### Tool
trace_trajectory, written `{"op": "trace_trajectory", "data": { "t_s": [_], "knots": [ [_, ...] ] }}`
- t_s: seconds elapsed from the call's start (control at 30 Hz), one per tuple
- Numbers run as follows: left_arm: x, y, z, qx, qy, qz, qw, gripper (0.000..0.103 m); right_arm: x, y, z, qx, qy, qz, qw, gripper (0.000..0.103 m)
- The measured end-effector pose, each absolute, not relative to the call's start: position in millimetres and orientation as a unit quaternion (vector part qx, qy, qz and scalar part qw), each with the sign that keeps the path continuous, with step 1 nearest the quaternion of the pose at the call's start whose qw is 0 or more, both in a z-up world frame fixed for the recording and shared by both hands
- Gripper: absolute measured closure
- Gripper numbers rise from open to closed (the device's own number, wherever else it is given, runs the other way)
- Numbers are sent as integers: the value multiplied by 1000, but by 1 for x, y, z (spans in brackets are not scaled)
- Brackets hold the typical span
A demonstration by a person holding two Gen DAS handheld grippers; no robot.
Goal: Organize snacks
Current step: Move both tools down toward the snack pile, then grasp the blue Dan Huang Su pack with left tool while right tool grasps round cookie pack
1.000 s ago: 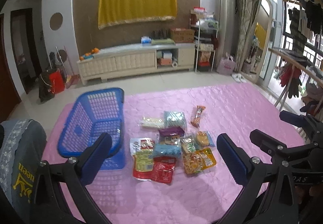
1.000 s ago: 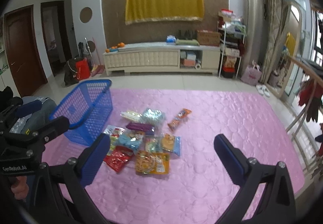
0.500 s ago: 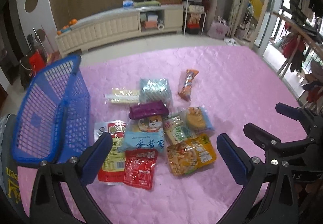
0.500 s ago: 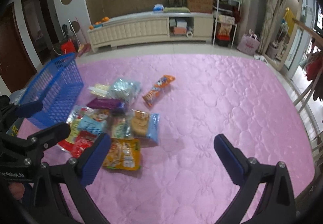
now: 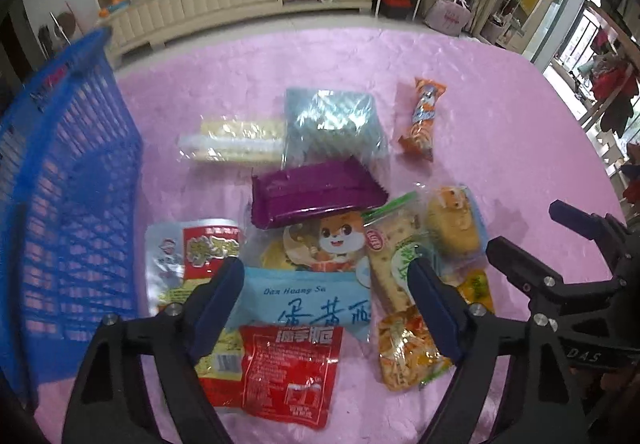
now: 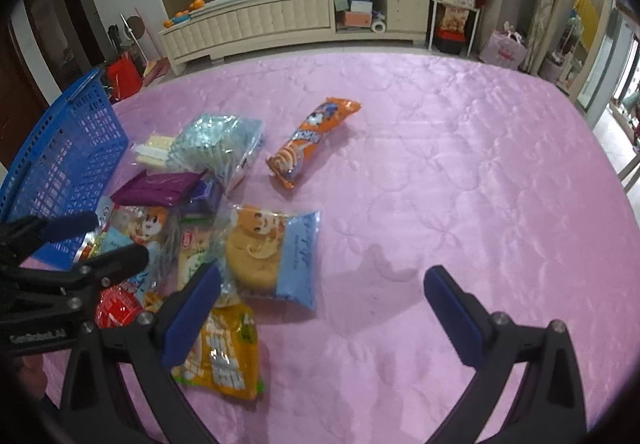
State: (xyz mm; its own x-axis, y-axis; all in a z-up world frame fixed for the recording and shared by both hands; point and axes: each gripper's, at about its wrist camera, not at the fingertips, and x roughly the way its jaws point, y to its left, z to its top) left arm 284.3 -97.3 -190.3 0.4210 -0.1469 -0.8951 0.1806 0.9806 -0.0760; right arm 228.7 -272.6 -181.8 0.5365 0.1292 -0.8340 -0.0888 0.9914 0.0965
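1. While its jaws are closing, the L gripper (image 5: 326,300) hangs over the near end of the snack pile; a light-blue pack (image 5: 312,308) lies between the pads, not yet pinched.
2. R gripper (image 6: 320,308): jaws spread wide over bare pink quilt (image 6: 460,172), nothing between; its left pad sits just beside a yellow pack (image 6: 224,356) and a bun pack (image 6: 272,252).
3. Nearest row, L view: red pack (image 5: 288,372), then the light-blue pack overlapping it; a red-and-silver pouch (image 5: 188,256) to the left, near the basket.
4. Mid row: fox-print pack (image 5: 320,240), cracker pack (image 5: 392,240) and the bun pack, all touching or overlapping.
5. Behind them: purple pack (image 5: 316,192) resting on the fox-print pack, tilted.
6. Far row: silver-blue bag (image 5: 332,120), clear wafer pack (image 5: 236,140) just left of it; orange bar (image 5: 422,120) lies apart to the right.
7. Blue basket (image 5: 68,204) stands at the pile's left, on the quilt; contents can't be told.
8. Bkgd: cream cabinet (image 6: 280,20) along the far wall.
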Motion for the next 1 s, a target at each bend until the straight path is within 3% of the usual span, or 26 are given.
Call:
{"op": "trace_trajectory", "data": {
  "t_s": [0.13, 0.27, 0.57, 0.7, 1.0],
  "knots": [
    [290, -94, -196, 26, 538, -82, 839, 21, 232, -269, -190, 27, 485, 62, 872, 0],
    [291, -90, -202, 8, 542, -75, 837, 27, 233, -270, -195, 37, 493, 57, 867, 0],
    [297, -84, -207, 0, 549, -85, 832, 27, 236, -271, -194, 46, 503, 57, 861, 0],
    [294, -73, -207, -27, 546, -94, 832, 39, 243, -265, -190, 50, 506, 66, 859, 0],
    [283, -54, -209, -66, 543, -98, 831, 41, 261, -243, -202, 59, 530, 97, 841, 0]
  ]
}}
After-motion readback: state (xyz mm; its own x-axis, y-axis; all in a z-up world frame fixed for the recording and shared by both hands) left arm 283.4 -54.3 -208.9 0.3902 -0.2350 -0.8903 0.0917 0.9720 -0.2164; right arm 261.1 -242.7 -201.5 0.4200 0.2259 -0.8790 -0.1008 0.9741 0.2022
